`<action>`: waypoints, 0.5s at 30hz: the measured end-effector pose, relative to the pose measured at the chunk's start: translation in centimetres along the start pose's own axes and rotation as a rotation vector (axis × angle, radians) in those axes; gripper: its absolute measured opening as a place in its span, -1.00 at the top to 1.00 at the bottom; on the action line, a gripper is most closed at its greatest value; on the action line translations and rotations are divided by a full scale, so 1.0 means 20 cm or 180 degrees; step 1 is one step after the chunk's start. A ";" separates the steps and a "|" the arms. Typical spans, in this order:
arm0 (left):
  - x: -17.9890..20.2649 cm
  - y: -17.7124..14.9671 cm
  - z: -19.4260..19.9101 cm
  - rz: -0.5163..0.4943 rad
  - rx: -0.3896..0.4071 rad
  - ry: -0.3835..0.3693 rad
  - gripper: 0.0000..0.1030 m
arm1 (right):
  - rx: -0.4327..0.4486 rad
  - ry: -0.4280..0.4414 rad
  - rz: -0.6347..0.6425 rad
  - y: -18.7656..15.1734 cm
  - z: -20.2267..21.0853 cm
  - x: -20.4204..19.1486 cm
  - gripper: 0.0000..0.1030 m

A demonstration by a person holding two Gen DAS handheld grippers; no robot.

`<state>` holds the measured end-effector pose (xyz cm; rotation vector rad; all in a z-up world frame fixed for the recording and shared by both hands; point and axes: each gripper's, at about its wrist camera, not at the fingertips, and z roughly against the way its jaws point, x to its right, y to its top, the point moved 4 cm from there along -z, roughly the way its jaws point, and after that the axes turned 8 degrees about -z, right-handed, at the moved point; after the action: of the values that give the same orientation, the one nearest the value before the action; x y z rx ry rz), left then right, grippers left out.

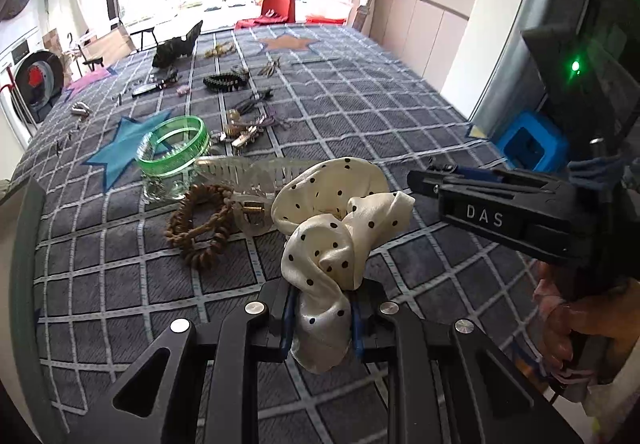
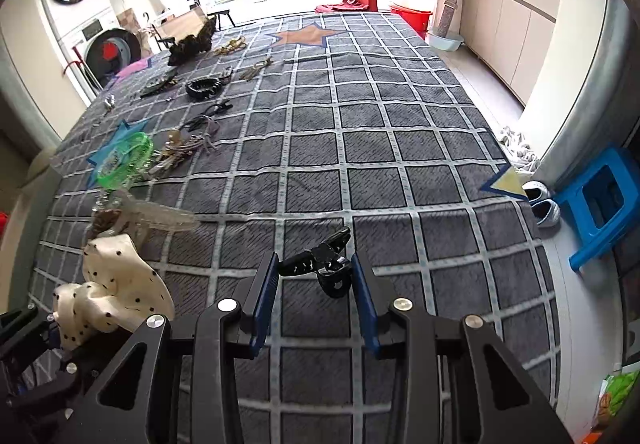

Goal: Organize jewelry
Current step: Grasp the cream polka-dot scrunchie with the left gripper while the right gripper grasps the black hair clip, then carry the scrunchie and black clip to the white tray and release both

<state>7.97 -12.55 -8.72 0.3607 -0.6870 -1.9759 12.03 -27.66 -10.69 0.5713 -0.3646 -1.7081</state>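
Note:
My left gripper (image 1: 322, 314) is shut on a cream polka-dot scrunchie (image 1: 332, 220) and holds it over the grey checked cloth (image 1: 360, 116). The scrunchie also shows at the lower left of the right wrist view (image 2: 108, 284). My right gripper (image 2: 314, 272) is open, its blue pads on either side of a black claw clip (image 2: 320, 262) that lies on the cloth. The right gripper shows at the right of the left wrist view (image 1: 480, 204). A green bangle (image 1: 174, 148), a clear claw clip (image 1: 256, 172) and a brown bead bracelet (image 1: 200, 226) lie just beyond the scrunchie.
Several hair clips, ties and a black coil tie (image 1: 224, 80) lie in rows toward the far left of the cloth. A black bow (image 1: 176, 46) sits at the far edge. A blue stool (image 2: 600, 200) and white shoes (image 2: 542, 200) stand off the right edge.

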 end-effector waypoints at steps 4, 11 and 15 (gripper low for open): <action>-0.03 -0.01 0.11 0.0025 0.0108 -0.0002 0.54 | 0.0020 0.0080 0.0009 -0.03 0.08 -0.04 0.22; -0.21 -0.07 0.31 0.0211 0.0279 0.0145 0.54 | 0.0072 0.0290 0.0181 -0.04 0.21 -0.27 0.22; -0.40 -0.14 0.43 0.0354 0.0362 0.0336 0.54 | 0.0077 0.0500 0.0345 -0.02 0.27 -0.49 0.22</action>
<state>5.40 -1.77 -3.76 0.4820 -0.7378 -1.8041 10.07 -18.27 -4.85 0.6868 -0.2986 -1.5457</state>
